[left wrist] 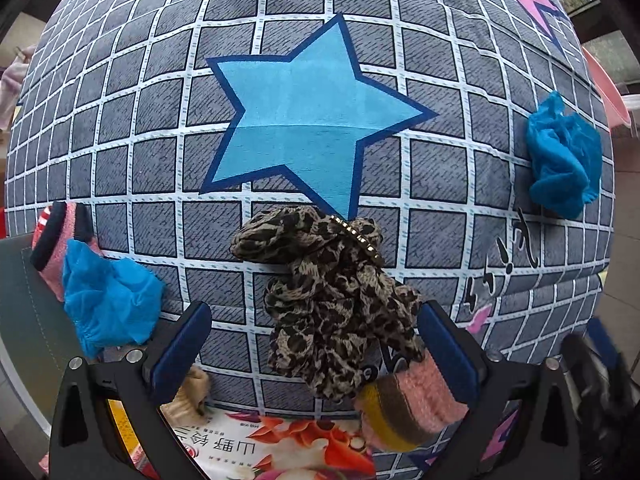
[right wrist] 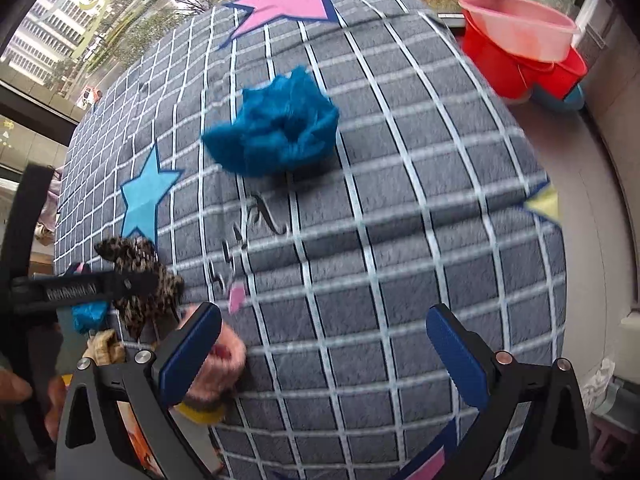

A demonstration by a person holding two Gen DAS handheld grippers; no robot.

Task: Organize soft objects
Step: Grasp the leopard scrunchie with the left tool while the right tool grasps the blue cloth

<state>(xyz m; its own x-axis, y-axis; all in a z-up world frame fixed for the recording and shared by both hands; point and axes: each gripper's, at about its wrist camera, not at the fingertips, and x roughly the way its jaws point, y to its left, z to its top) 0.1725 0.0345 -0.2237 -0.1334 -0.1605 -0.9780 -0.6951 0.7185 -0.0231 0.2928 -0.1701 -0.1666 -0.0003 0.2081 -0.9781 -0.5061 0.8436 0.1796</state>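
Note:
A leopard-print scrunchie (left wrist: 332, 300) lies on the grey checked quilt (left wrist: 160, 120) between the open jaws of my left gripper (left wrist: 314, 344), which is empty. A pink sock with a yellow and brown cuff (left wrist: 408, 408) lies by its right finger. A blue crumpled shoe cover (left wrist: 108, 304) lies at left beside a pink striped sock (left wrist: 56, 236). Another blue shoe cover (left wrist: 564, 156) lies at right; it shows ahead of my right gripper (right wrist: 324, 352), which is open and empty above the quilt (right wrist: 400, 240). The scrunchie (right wrist: 140, 284) and pink sock (right wrist: 216, 376) show at its left.
A printed package with red flowers (left wrist: 280, 448) and a beige item (left wrist: 188, 396) lie at the quilt's near edge. Pink and red basins (right wrist: 520, 36) are stacked at the back right on a ledge. Windows run behind the quilt. The left gripper's body (right wrist: 80, 288) shows at left.

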